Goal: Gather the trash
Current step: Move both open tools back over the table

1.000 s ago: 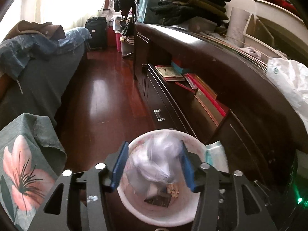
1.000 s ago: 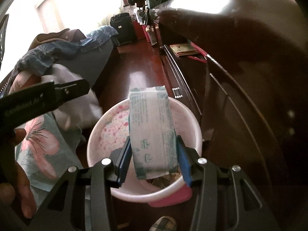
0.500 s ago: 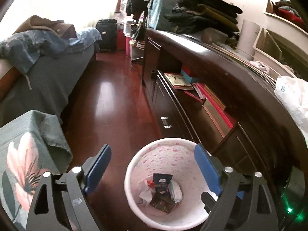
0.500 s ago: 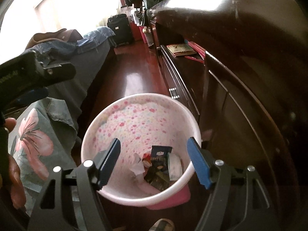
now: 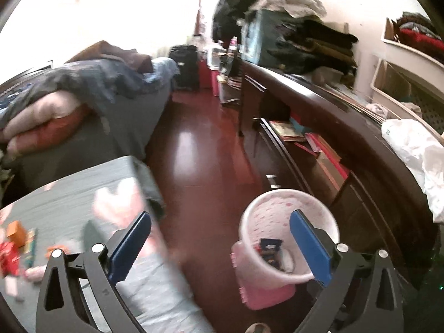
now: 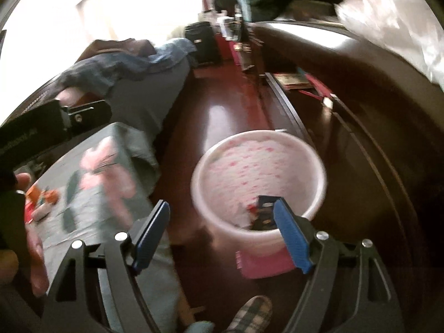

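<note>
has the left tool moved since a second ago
Yes. The left tool swung left: the bin, earlier centred between its fingers, now sits by the right finger, and it is open.

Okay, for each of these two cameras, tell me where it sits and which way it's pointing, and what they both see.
Left wrist: on the left gripper, looking forward and down at the floral cloth with small litter; its open blue pads frame the view.
Right wrist: on the right gripper, angled down at the waste bin; its open pads, the person's left hand and a slipper show.
Shared: bin, cloth, wooden floor, dark cabinet.
</note>
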`<state>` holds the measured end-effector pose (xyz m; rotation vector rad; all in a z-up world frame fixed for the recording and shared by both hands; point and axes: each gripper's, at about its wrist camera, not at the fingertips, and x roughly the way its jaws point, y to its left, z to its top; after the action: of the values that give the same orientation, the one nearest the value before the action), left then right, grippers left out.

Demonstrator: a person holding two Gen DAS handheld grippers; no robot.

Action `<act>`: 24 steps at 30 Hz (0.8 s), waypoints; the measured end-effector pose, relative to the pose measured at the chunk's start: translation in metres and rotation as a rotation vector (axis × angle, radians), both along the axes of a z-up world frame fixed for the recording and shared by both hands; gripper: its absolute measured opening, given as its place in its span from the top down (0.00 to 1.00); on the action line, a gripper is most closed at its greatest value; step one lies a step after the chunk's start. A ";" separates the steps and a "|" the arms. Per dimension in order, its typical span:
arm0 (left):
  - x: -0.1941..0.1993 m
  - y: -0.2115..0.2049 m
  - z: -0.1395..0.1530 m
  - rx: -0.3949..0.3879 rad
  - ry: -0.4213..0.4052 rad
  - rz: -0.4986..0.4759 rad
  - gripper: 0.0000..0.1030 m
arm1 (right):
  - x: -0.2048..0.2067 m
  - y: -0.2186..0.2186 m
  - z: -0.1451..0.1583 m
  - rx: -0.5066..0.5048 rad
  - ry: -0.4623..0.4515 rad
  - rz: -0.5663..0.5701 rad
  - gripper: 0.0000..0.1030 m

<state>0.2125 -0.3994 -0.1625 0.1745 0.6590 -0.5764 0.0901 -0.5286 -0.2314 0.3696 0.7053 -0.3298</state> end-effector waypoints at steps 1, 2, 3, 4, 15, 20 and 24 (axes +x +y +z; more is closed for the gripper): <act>-0.003 0.014 0.003 0.000 -0.004 0.017 0.04 | 0.000 0.010 0.003 -0.003 -0.001 0.016 0.22; -0.006 0.027 0.006 0.001 -0.006 0.035 0.04 | 0.000 0.021 0.007 -0.007 -0.002 0.038 0.20; -0.007 0.038 0.007 0.002 -0.007 0.052 0.04 | 0.000 0.033 0.010 -0.011 -0.003 0.062 0.20; -0.009 0.048 0.009 0.003 -0.008 0.066 0.04 | 0.001 0.045 0.013 -0.016 0.000 0.084 0.20; -0.005 0.182 0.005 -0.024 0.024 0.287 0.04 | 0.020 0.155 0.038 -0.080 -0.001 0.298 0.19; 0.019 0.247 -0.005 -0.029 0.053 0.418 0.04 | 0.038 0.208 0.037 -0.108 0.013 0.396 0.18; 0.049 0.293 -0.017 -0.012 0.066 0.513 0.04 | 0.055 0.238 0.031 -0.125 0.029 0.459 0.18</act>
<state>0.2612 -0.1062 -0.1790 -0.0282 0.7310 -0.0925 0.1449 -0.2905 -0.2003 0.0774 0.7710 0.0568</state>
